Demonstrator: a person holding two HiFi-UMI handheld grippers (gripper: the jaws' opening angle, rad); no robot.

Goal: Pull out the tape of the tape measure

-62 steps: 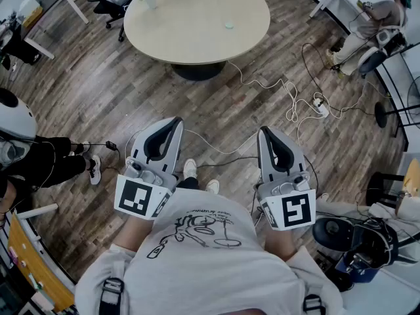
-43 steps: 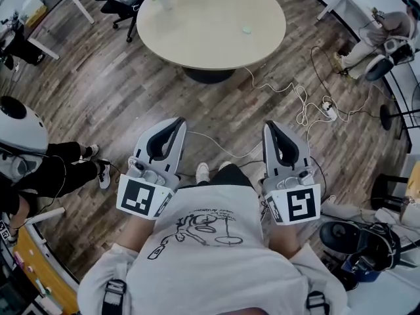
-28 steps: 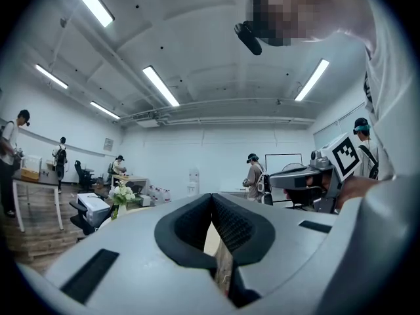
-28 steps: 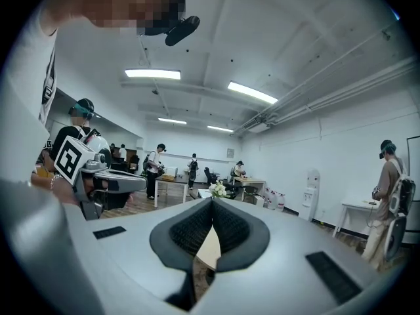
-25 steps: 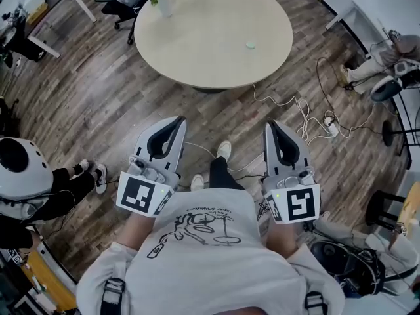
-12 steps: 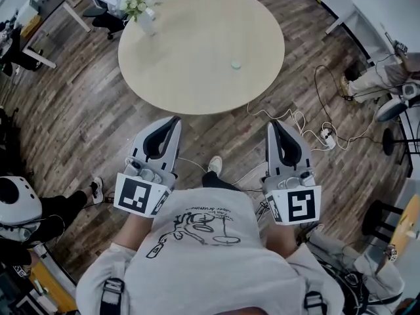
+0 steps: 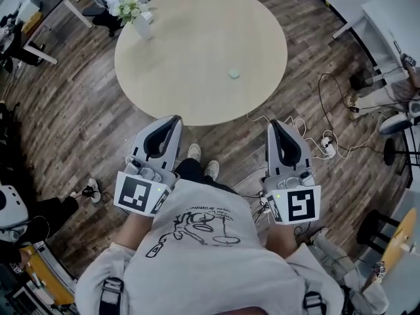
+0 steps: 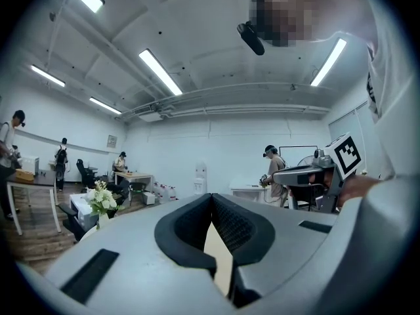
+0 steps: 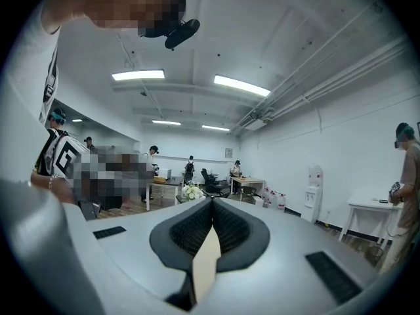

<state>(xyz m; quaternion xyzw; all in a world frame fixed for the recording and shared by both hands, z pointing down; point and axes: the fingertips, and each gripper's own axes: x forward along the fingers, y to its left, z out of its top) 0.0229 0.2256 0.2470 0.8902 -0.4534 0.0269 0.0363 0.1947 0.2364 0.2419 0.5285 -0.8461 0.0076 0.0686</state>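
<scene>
Head view puts us just short of the round bench [image 7: 197,51], with the left tongs [image 7: 173,121] and the right tongs [image 7: 275,125] held side by side and level, their tips about at its near rim. Each gripper view shows its pair pressed together at the tips, with nothing between them.

Ahead of the right tongs, a little toward the left pair and well apart from both, a small pale round thing [image 7: 234,73] lies on the bench top. It is too small to tell for sure, but we take it for the tape measure. A vase of flowers [image 7: 134,10] stands far ahead of the left tongs and outward, well clear of it.

We judge the step in hand to be the approach. To do it well, we should mind the cables [image 7: 308,126] on the floor just beside the right tongs. Both pairs should be spread before they reach the case. We should also find which way the tape's end tab faces. Then one pair can pinch the case and hold it low so it does not skid. The other can take the tab and draw it straight and level away.
</scene>
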